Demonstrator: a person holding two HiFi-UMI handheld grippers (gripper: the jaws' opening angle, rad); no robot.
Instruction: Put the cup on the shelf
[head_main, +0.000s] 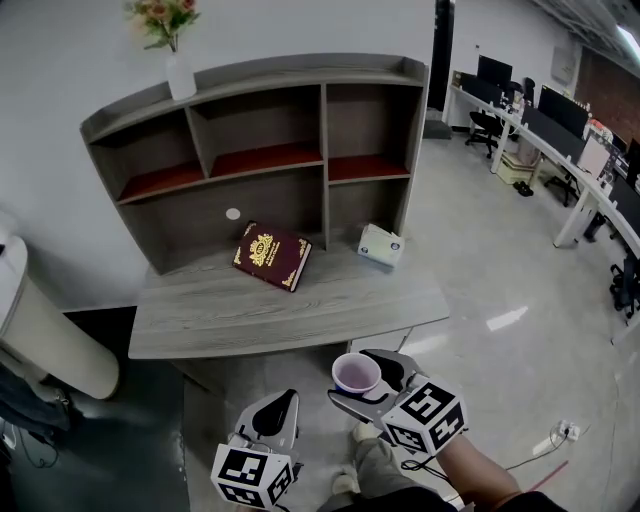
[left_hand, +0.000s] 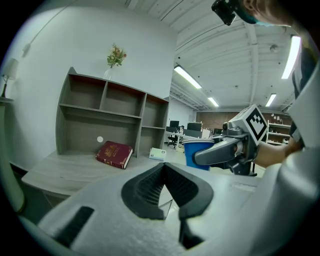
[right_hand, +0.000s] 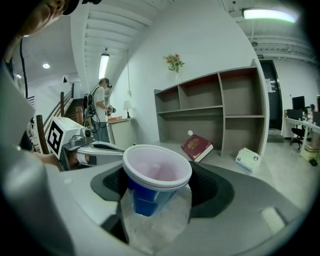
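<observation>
We count one blue cup (head_main: 356, 372) clamped upright in our right tongs (head_main: 360, 385), out in front of the one shelf (head_main: 325, 150), short of its surface (head_main: 250, 310) with one red book (head_main: 272, 256) and one white box (head_main: 381, 244); our left tongs (head_main: 285, 402) are together, empty

The left gripper (left_hand: 163, 166) is seen with its dark pads met at the tips; nothing is lodged between them. Beyond it, a grey shelf (left_hand: 107, 112) is noted on a desk (left_hand: 55, 172), topped by flowers (left_hand: 116, 56). A red book (left_hand: 114, 153) and a white box (left_hand: 157, 153) are laid on the desk. At right, a blue cup (left_hand: 191, 150) is clamped in the right gripper (left_hand: 200, 156).
</observation>
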